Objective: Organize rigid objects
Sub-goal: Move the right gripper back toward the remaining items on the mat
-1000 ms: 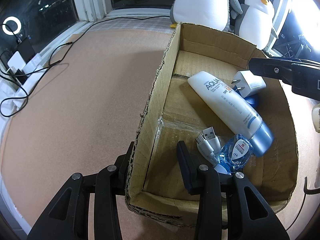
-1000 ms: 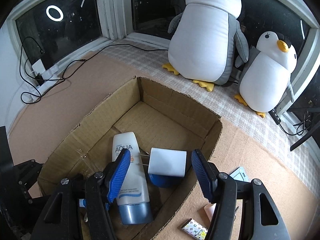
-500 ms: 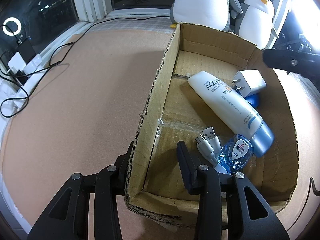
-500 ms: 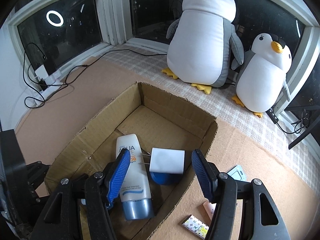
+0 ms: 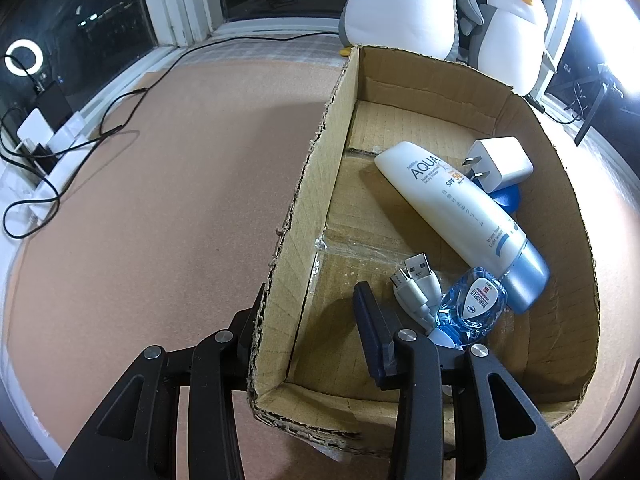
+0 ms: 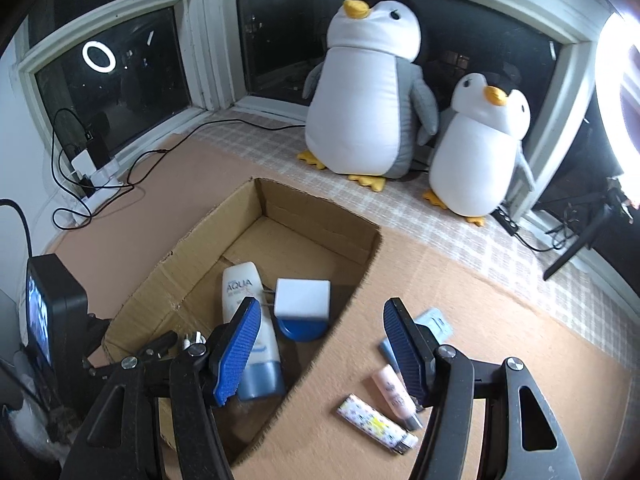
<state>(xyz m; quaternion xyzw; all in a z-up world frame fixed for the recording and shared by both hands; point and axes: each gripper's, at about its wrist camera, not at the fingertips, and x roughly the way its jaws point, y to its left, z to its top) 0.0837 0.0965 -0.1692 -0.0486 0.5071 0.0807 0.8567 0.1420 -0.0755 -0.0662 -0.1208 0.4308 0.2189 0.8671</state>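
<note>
Brown cardboard box (image 6: 362,258) ahead of the right gripper (image 6: 322,354), whose pads are bright blue on black arms. Inside the box: a white tube (image 6: 244,304) with a pale blue cap, a white charger (image 6: 304,300), a dark blue disc (image 6: 300,328). Right of the gripper on tan matting: a white lighter (image 6: 374,424) patterned with stars and yellow, a pale pink tube (image 6: 392,390).

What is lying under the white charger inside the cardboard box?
Under the white charger lies a round blue object, partly covered, so what it is cannot be told. The charger's prongs point toward the sunscreen tube in the cardboard box.
</note>
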